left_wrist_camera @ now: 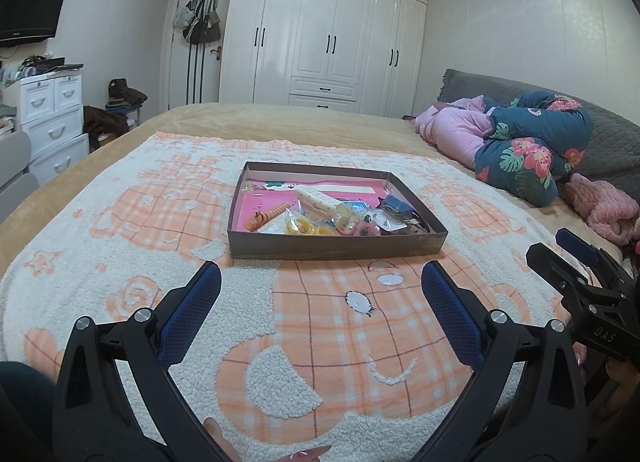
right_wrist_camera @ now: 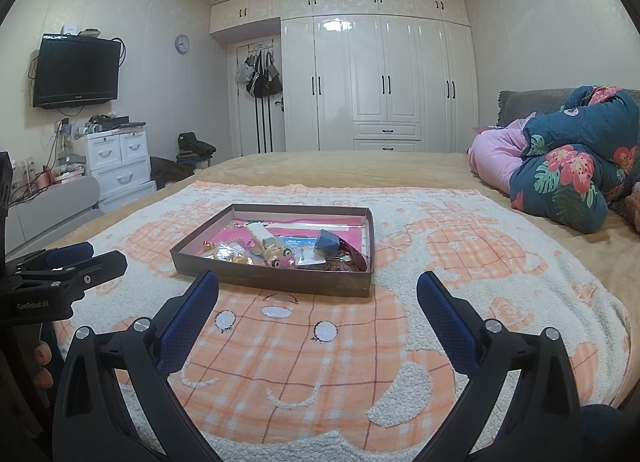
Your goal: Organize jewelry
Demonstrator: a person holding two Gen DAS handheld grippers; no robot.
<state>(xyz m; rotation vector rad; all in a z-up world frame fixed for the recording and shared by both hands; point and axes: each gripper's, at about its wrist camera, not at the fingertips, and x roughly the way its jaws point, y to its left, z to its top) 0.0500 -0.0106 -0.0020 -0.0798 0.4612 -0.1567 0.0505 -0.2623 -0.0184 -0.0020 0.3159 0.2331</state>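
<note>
Ahead of both sets of fingers, the shallow box (left_wrist_camera: 336, 246) sits on the bed blanket (left_wrist_camera: 120, 222) with the trinkets (right_wrist_camera: 280, 250) heaped loosely inside. Left gripper (left_wrist_camera: 320, 294) and right gripper (right_wrist_camera: 318, 298) hang spread and empty. Gathered, yes; whether sorting remains, I can't judge.

Place: a home bedroom.
Bed: a wide bed (right_wrist_camera: 360, 170) under a patterned blanket (right_wrist_camera: 440, 262), with a folded quilt (right_wrist_camera: 568, 182) at the right.
Far wall: a white wardrobe (right_wrist_camera: 376, 82) and bags (right_wrist_camera: 262, 76) hung on a door.
Left: a wall TV (right_wrist_camera: 76, 72), a clock (right_wrist_camera: 182, 43), and white drawers (right_wrist_camera: 116, 166).
</note>
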